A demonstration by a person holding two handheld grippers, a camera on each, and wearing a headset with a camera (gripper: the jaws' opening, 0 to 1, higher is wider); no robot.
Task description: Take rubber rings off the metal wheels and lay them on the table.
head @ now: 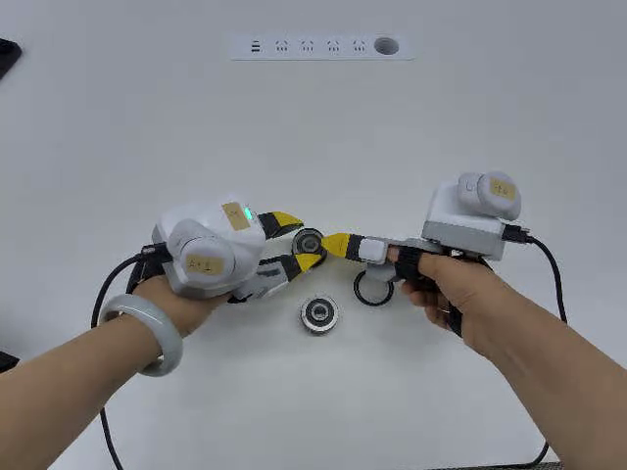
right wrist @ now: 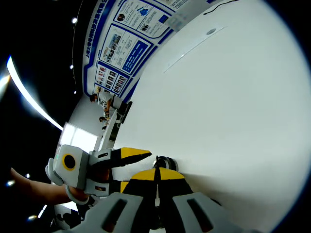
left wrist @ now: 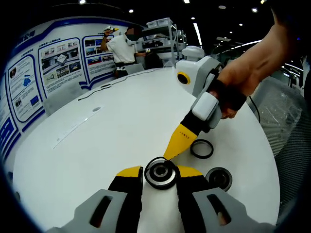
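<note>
A small metal wheel (head: 310, 241) with a black rubber ring around it sits between the yellow-tipped jaws of my left gripper (head: 306, 242), which is shut on it; the wheel (left wrist: 161, 174) faces the left gripper view. My right gripper (head: 338, 245) comes in from the right with its jaws together, and its tip (left wrist: 171, 153) touches the ring's upper edge. Whether it pinches the rubber I cannot tell. In the right gripper view the wheel (right wrist: 165, 160) peeks out just beyond the shut right gripper (right wrist: 158, 174). A loose rubber ring (head: 374, 290) and a second wheel (head: 319, 313) lie on the white table.
A white power strip (head: 321, 46) lies at the table's far edge. A dark object (head: 6, 54) sits at the far left corner. Black cables (head: 549, 264) trail from both grippers. The loose ring (left wrist: 201, 148) and second wheel (left wrist: 219, 177) lie right of the held wheel.
</note>
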